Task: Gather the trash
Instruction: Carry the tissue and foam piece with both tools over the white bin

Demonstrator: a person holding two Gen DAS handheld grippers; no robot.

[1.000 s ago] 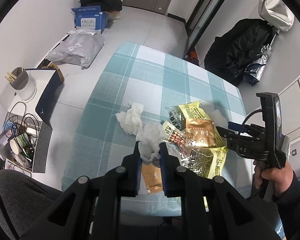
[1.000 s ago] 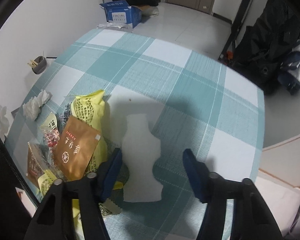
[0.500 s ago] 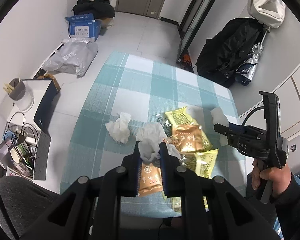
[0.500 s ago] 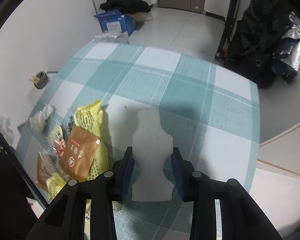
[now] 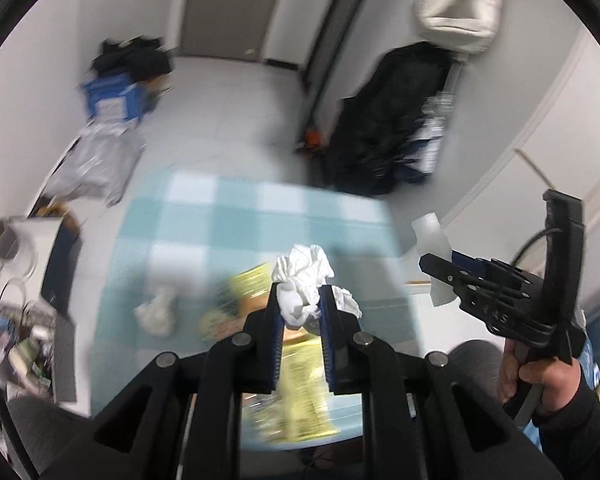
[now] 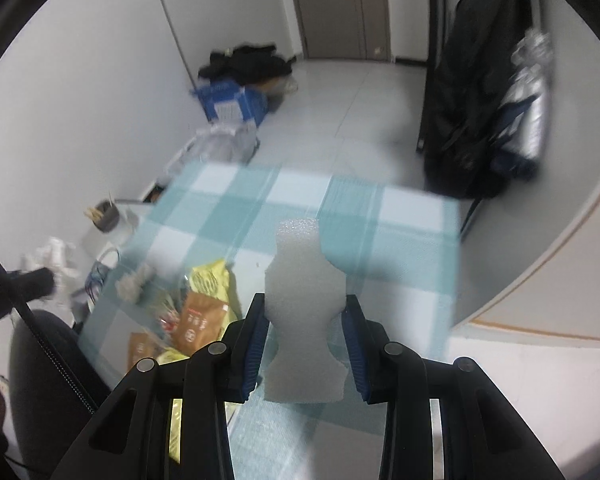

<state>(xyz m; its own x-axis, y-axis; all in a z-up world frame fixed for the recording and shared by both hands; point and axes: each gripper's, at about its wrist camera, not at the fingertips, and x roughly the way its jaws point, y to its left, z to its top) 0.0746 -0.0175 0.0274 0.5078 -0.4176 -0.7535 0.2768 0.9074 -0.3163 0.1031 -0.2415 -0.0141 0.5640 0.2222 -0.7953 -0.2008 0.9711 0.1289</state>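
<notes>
In the left wrist view, the left gripper (image 5: 300, 300) is closed on a crumpled white paper tissue (image 5: 302, 280). The tissue sits between the two blue-padded fingers (image 5: 276, 344) and bulges out above their tips, held in the air above the table with the teal and white checked cloth (image 5: 204, 216). Below the gripper, on the cloth, lie yellow and brown snack wrappers (image 5: 296, 400) and a second crumpled white tissue (image 5: 156, 312) to the left of them; this part of the picture is blurred. At the right side of this view, the right gripper (image 5: 432, 266) is seen from the side, held by the person's right hand (image 5: 540, 376). A white foam piece (image 5: 434, 240) stands between its fingers and reaches out past the tips.

In the right wrist view, the right gripper (image 6: 305, 308) has its jaws closed partly, pressing on both sides of the white foam piece (image 6: 304, 292). This piece has a narrow upper part and a wider body, and it stands upright between the blue pads, lifted above the checked cloth (image 6: 400, 240). The snack wrappers (image 6: 200, 312) lie on the cloth to the lower left of the gripper, well apart from the foam. At the far left edge, the left gripper (image 6: 28, 280) with its white tissue (image 6: 56, 256) is visible but blurred.
</notes>
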